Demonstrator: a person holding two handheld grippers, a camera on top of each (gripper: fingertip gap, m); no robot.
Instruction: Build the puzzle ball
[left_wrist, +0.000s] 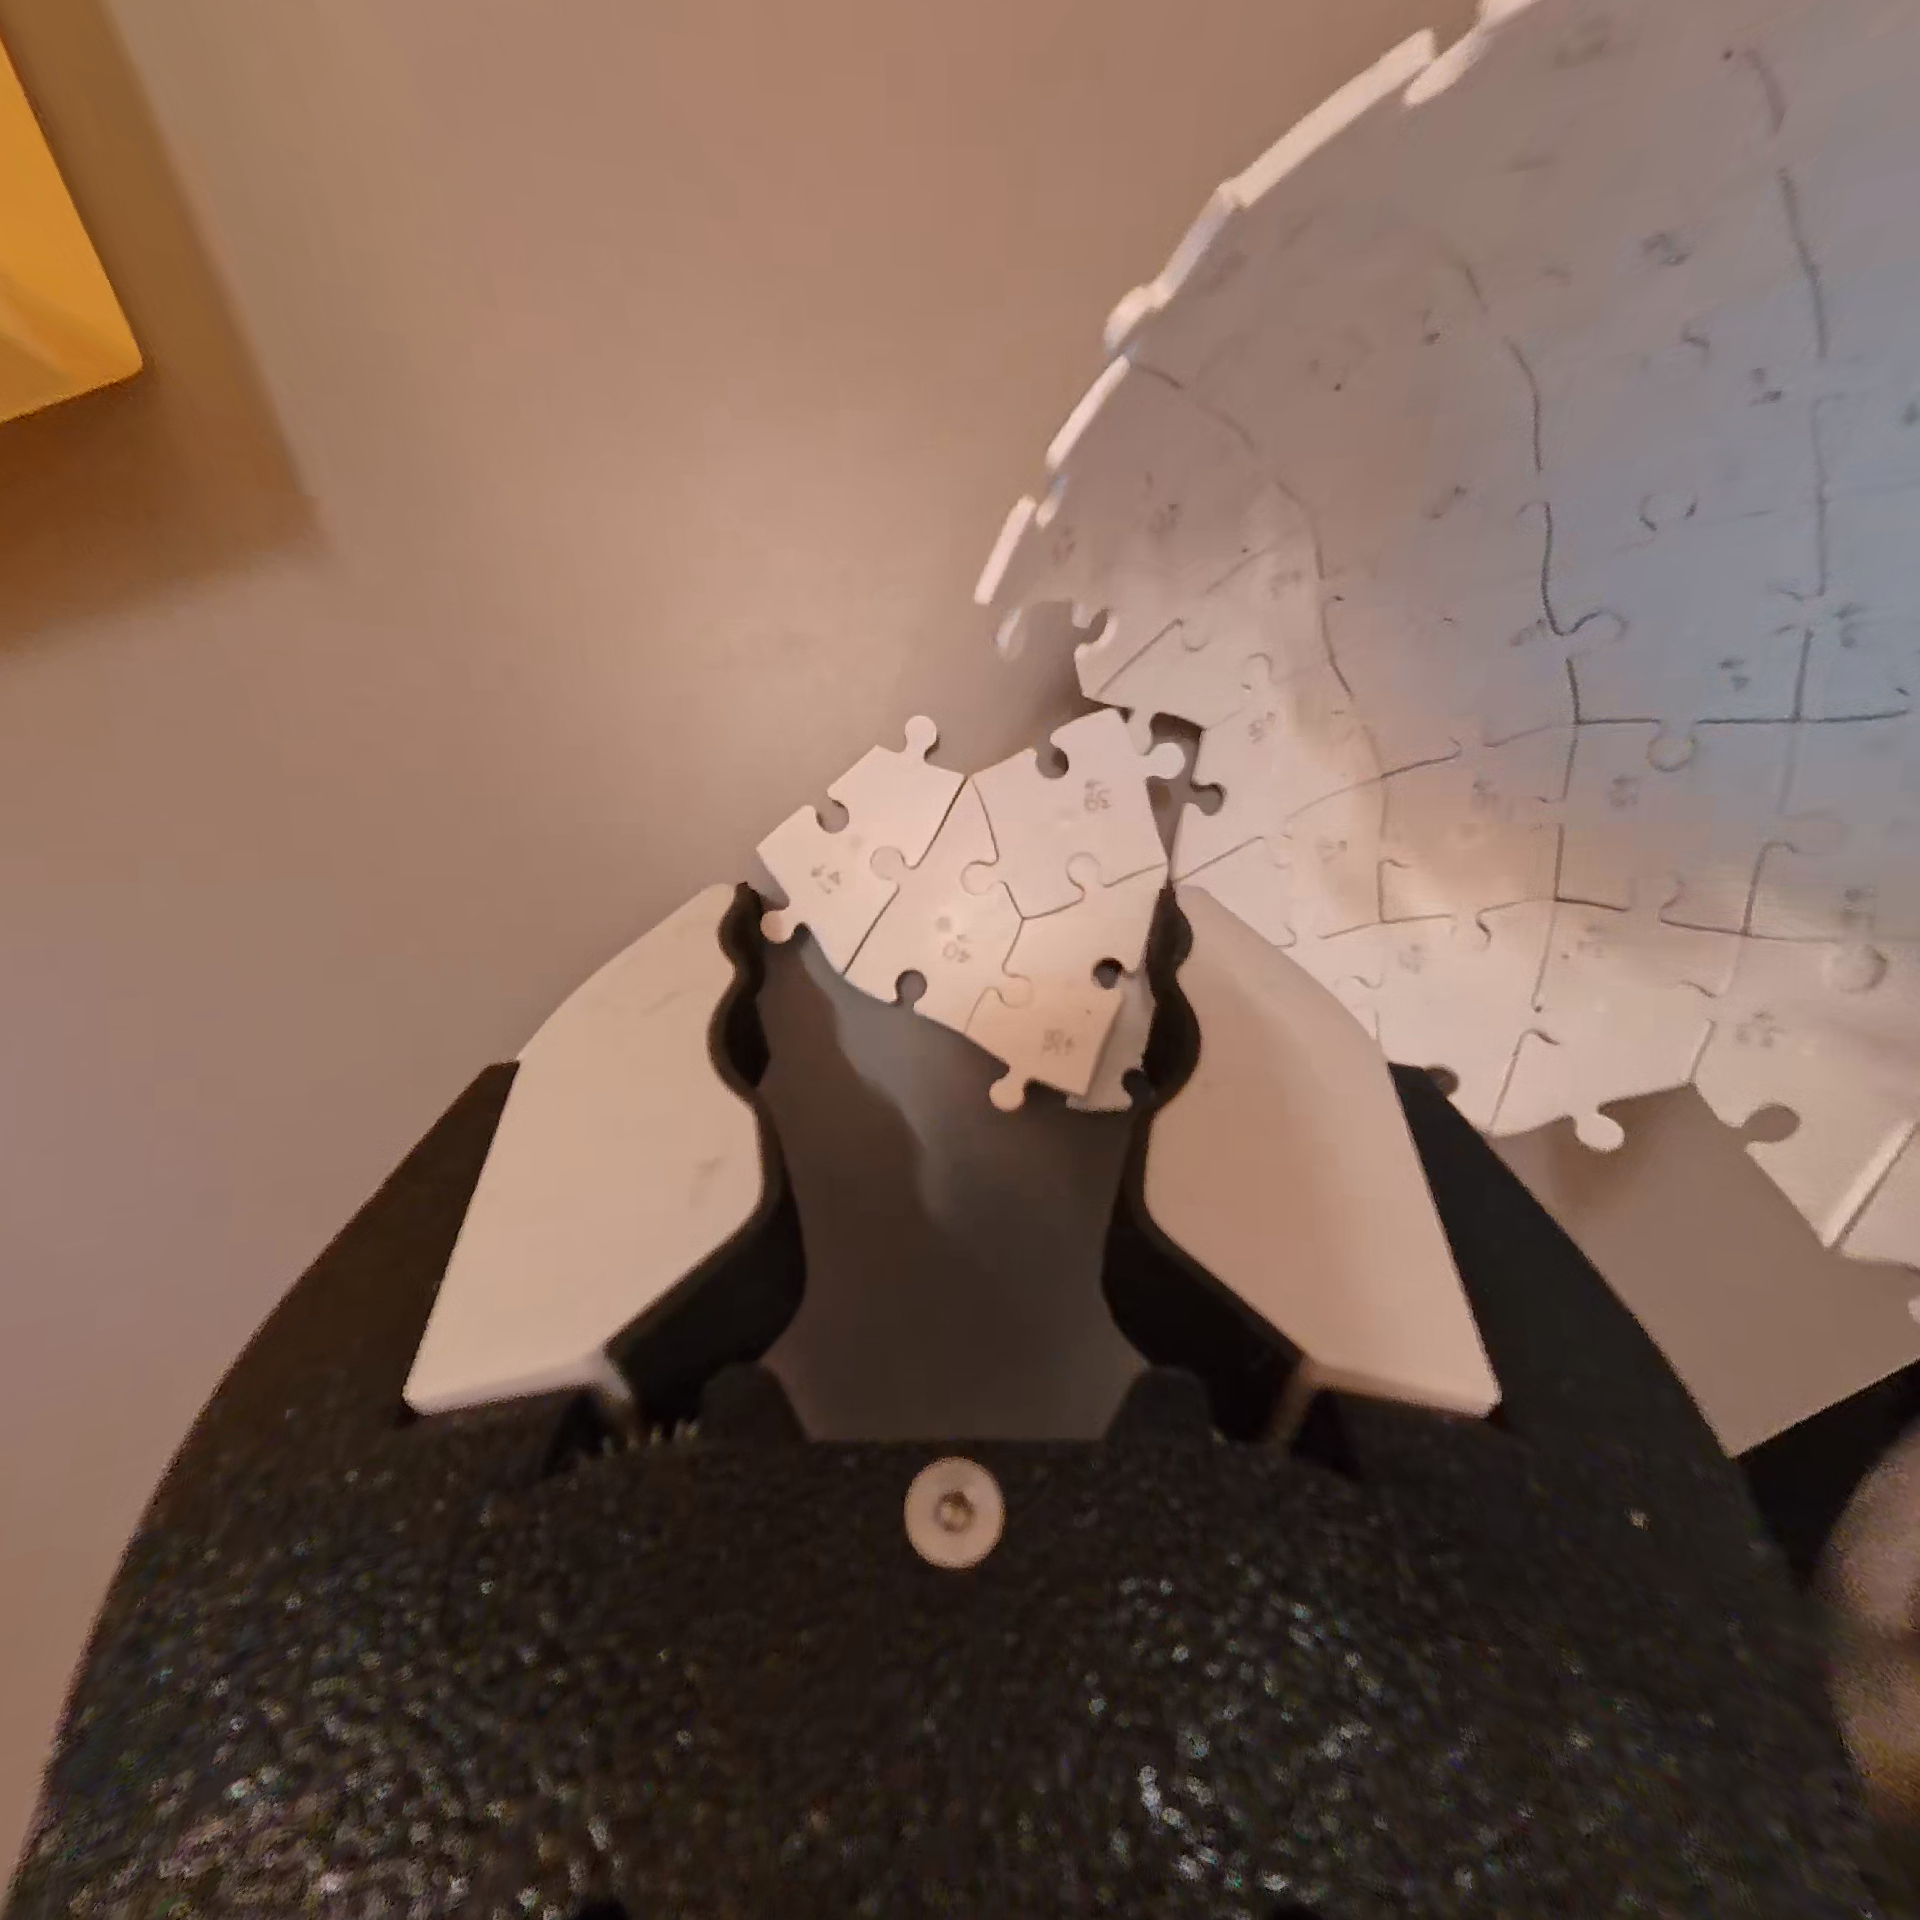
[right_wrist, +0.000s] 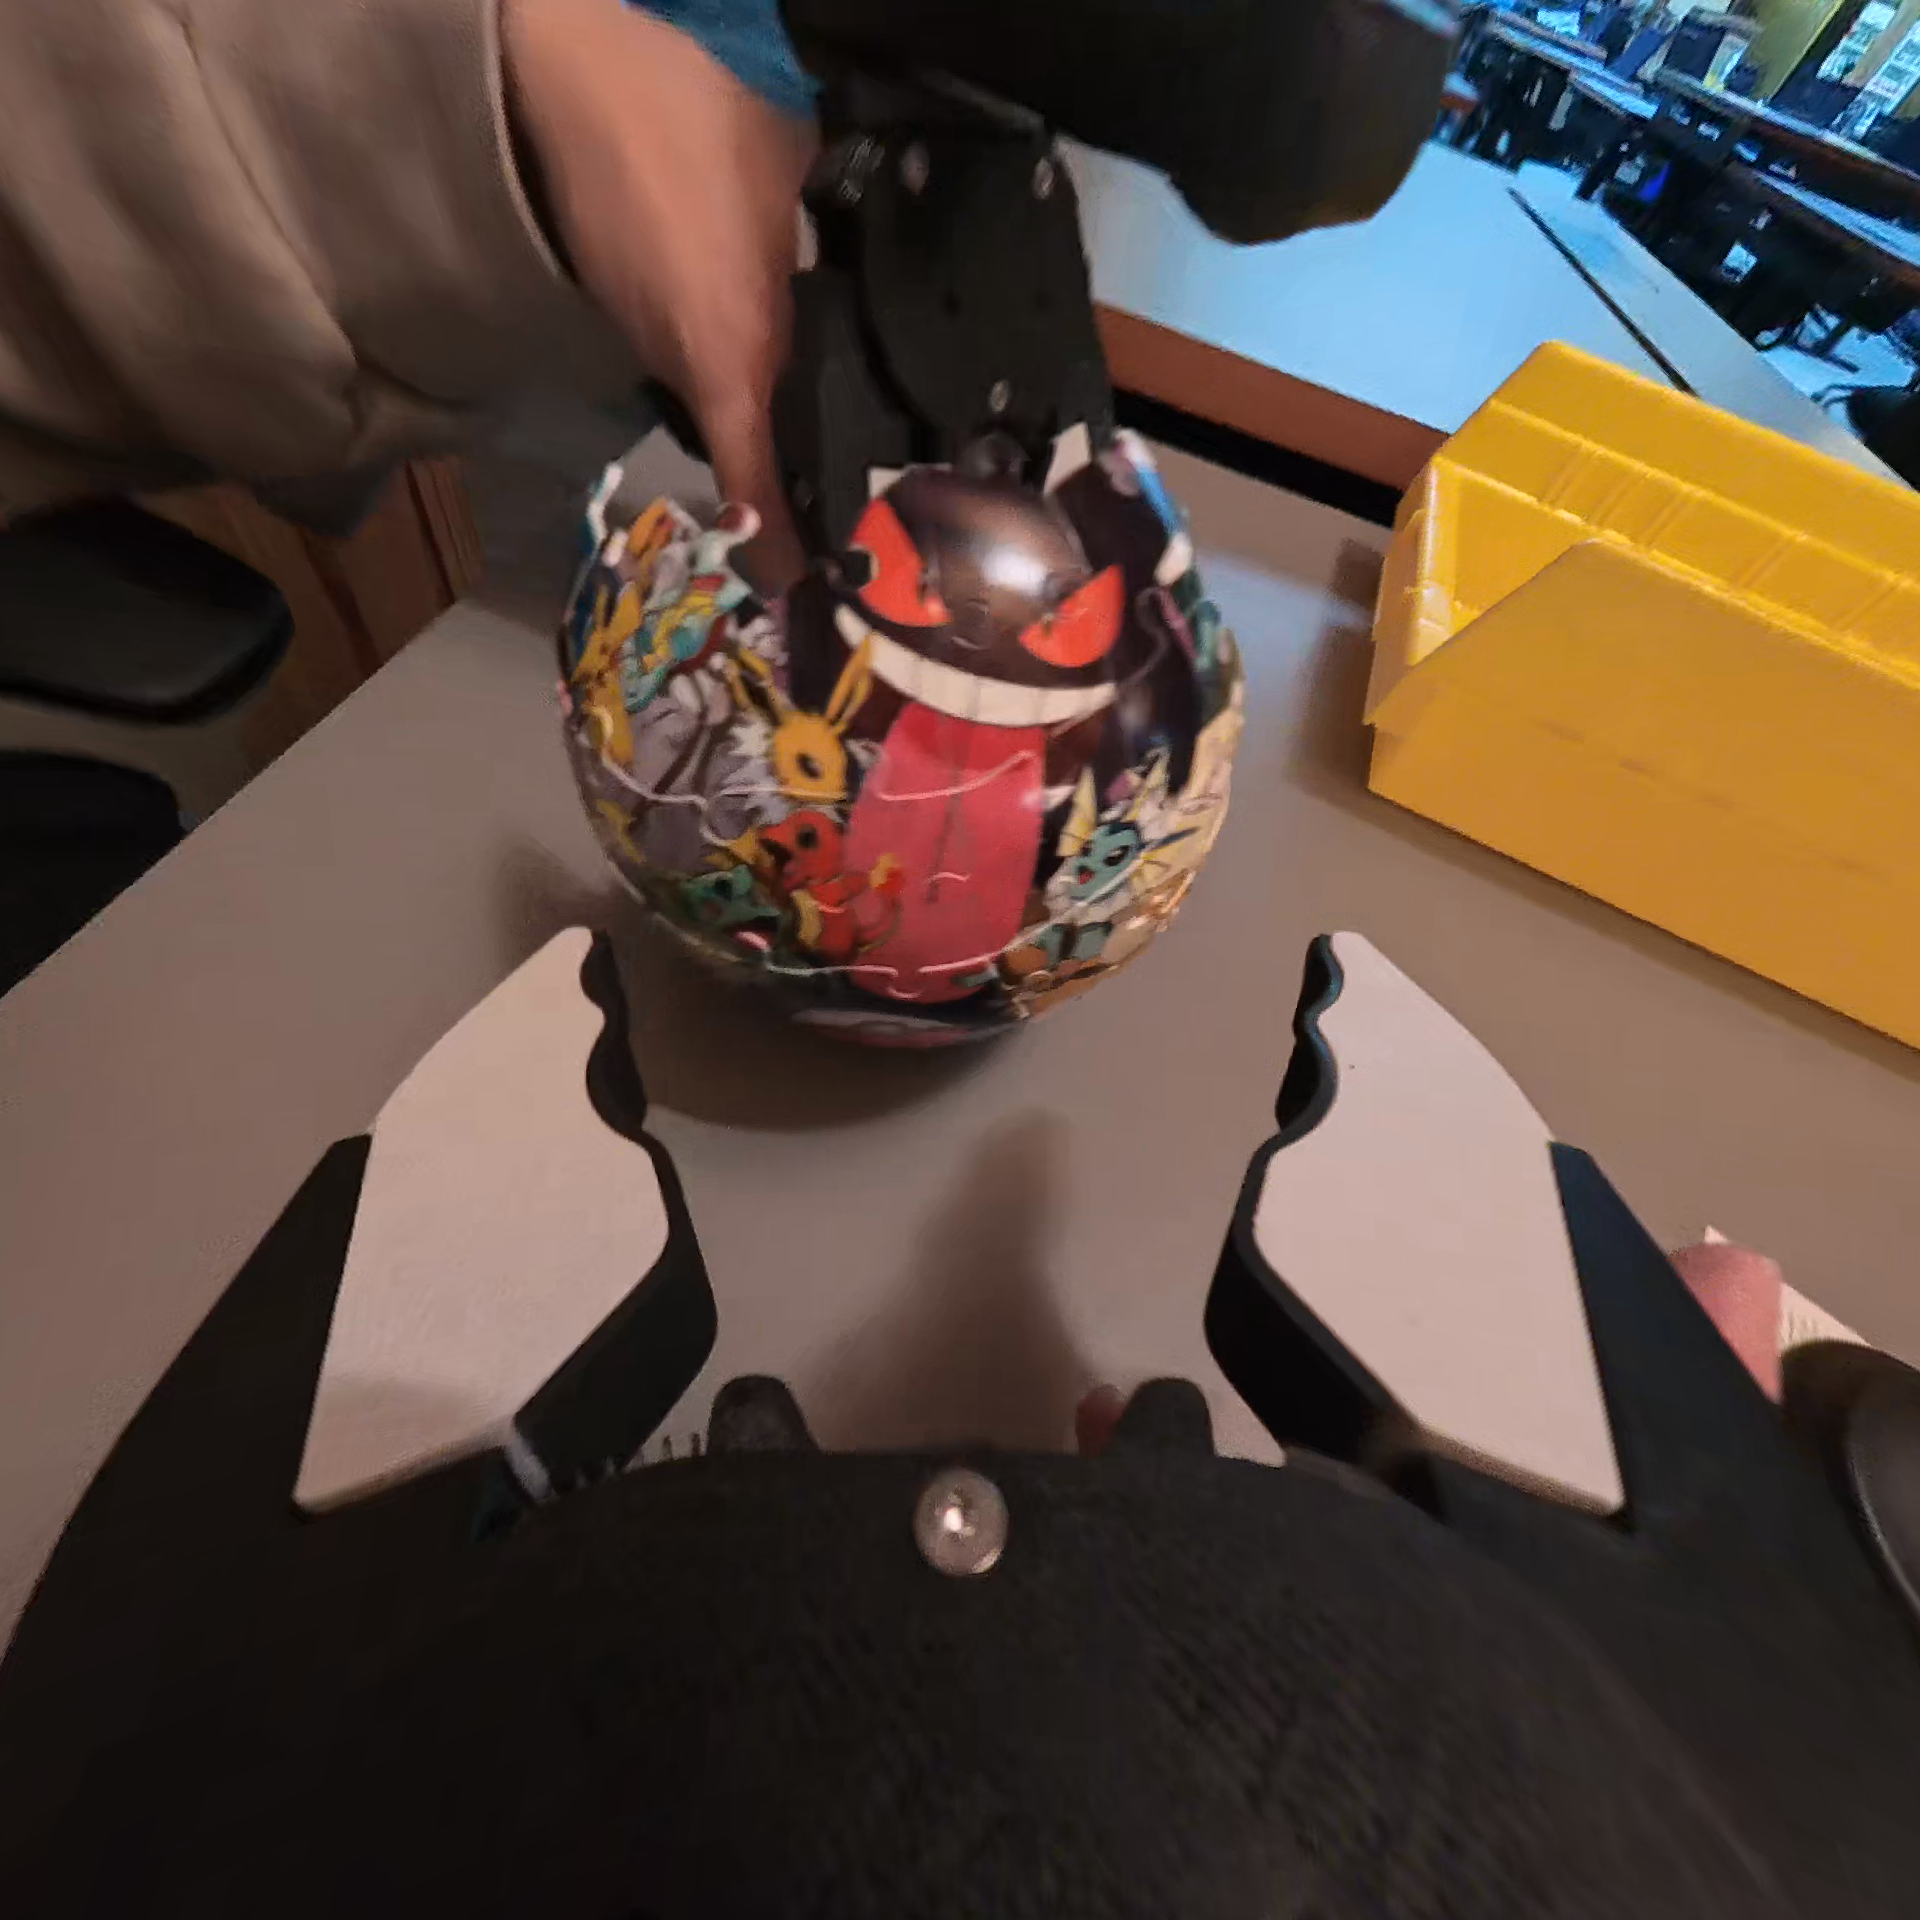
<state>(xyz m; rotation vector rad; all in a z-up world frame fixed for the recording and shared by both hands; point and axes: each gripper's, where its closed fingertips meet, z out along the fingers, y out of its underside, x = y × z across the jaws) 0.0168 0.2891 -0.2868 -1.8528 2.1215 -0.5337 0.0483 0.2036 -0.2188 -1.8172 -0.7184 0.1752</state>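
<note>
grey tabletop (right_wrist: 343, 935), workshop benches blurred in the far background, yellow bin (right_wrist: 1621, 748) to the right of the work area.

puzzle ball (right_wrist: 904, 769) sits on the table, centre of the right wrist view. printed shell looks assembled across the lower and middle bands; the top rim is ragged and open. from the left wrist view the white inside of the shell (left_wrist: 1558, 675) shows many joined pieces with toothed free edges along the upper left and the bottom, so a gap remains there.

left gripper (left_wrist: 956, 935): closed onto a small cluster of joined pieces (left_wrist: 997, 914), white backs facing the camera, gripped across its lower part. the cluster's right corner is touching or just beside the shell's free edge; cannot tell whether any tab is seated. in the right wrist view this gripper (right_wrist: 935, 457) comes down at the ball's top opening, a hand (right_wrist: 707, 312) and beige sleeve behind it.

right gripper (right_wrist: 961, 997): fingers spread wide, holding nothing, hovering low over the table just in front of the ball, not touching it.

progress estimate: most of the ball is built. left to do: fit the held cluster into the rim, then fill whatever stays open at the top. far side of the ball not visible, so the remaining count is unknown.
</note>
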